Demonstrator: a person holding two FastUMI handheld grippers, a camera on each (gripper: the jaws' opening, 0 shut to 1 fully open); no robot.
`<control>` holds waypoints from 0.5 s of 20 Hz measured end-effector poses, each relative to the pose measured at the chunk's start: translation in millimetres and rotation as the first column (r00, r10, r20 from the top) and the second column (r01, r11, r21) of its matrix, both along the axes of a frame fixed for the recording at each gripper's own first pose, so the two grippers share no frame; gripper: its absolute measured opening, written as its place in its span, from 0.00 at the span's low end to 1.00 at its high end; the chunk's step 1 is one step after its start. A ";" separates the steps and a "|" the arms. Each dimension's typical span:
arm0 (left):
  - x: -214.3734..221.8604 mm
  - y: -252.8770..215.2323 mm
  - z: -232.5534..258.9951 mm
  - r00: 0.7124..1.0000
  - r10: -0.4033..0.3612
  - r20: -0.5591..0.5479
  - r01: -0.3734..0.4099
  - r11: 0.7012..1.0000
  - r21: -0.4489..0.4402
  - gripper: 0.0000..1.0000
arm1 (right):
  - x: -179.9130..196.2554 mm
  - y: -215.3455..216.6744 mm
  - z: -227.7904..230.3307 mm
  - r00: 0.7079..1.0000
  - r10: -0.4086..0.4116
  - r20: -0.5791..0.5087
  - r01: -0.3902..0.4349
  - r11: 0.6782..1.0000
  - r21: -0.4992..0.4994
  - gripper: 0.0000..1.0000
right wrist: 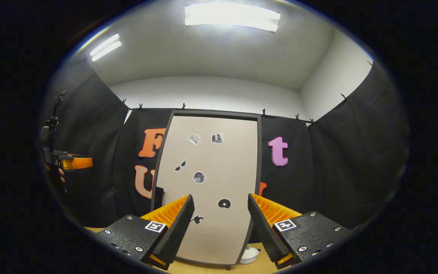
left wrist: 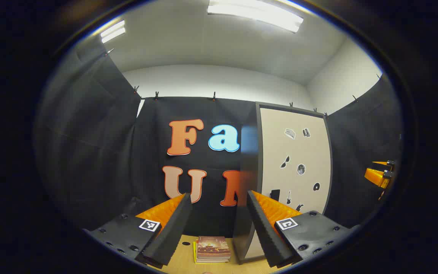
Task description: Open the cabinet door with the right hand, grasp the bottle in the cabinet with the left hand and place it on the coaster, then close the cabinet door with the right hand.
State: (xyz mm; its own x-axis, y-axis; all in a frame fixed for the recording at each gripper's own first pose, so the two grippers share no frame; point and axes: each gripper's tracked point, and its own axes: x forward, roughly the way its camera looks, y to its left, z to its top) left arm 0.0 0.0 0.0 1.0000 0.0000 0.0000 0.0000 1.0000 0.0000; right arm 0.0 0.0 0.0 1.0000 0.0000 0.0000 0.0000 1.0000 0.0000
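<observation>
A tall cabinet stands on the wooden table with its beige door (right wrist: 211,182) closed; small stickers dot the door and a dark handle (right wrist: 159,198) sits on its left edge. The bottle is hidden. My right gripper (right wrist: 220,198) faces the door squarely, open and holding nothing. My left gripper (left wrist: 218,198) is open too, aimed at the black cloth left of the cabinet (left wrist: 295,167). A small white round thing (right wrist: 249,255), perhaps the coaster, lies on the table at the cabinet's lower right corner.
A stack of books (left wrist: 213,249) lies on the table (left wrist: 183,262) just left of the cabinet. Black cloth walls close in the booth on three sides. The other gripper (right wrist: 70,163), held by a hand, shows far left in the right gripper view.
</observation>
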 end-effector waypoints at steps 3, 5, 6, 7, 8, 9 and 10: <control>-2.1 -1.0 -0.1 1.000 0.001 -0.010 -0.001 1.000 0.015 0.97 | -3.1 -0.3 2.9 1.000 -0.002 0.010 0.002 1.000 0.005 0.88; -4.3 1.7 1.1 1.000 0.009 -0.012 -0.009 0.999 0.033 0.97 | -3.8 -0.2 3.1 1.000 0.003 0.008 -0.003 1.000 0.010 0.88; -6.4 1.8 2.0 1.000 0.010 -0.013 -0.010 0.999 0.041 0.93 | -4.4 0.2 3.2 1.000 0.006 0.007 -0.006 1.000 0.011 0.88; -7.8 4.6 3.7 1.000 0.023 -0.010 -0.023 0.999 0.048 0.95 | -4.8 0.7 3.6 1.000 0.009 0.006 -0.009 1.000 0.011 0.88; -8.9 6.6 5.4 1.000 0.028 -0.006 -0.028 0.998 0.054 0.93 | -5.5 2.1 3.8 1.000 0.011 0.008 -0.011 1.000 0.009 0.88; -9.3 6.1 7.0 1.000 0.028 -0.001 -0.028 0.998 0.051 0.94 | -5.6 3.3 3.9 1.000 0.014 0.009 -0.014 1.000 0.006 0.88; -10.2 5.0 6.6 1.000 0.025 -0.004 -0.025 0.998 0.051 0.95 | -6.0 5.2 3.4 1.000 0.020 0.010 -0.020 1.000 0.004 0.88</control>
State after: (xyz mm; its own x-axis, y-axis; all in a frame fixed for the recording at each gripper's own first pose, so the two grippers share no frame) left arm -10.2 5.0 6.6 0.9997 0.0251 -0.0035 -0.0249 0.9984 0.0508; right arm -6.0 5.2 3.4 0.9998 0.0197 0.0098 -0.0197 0.9998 0.0036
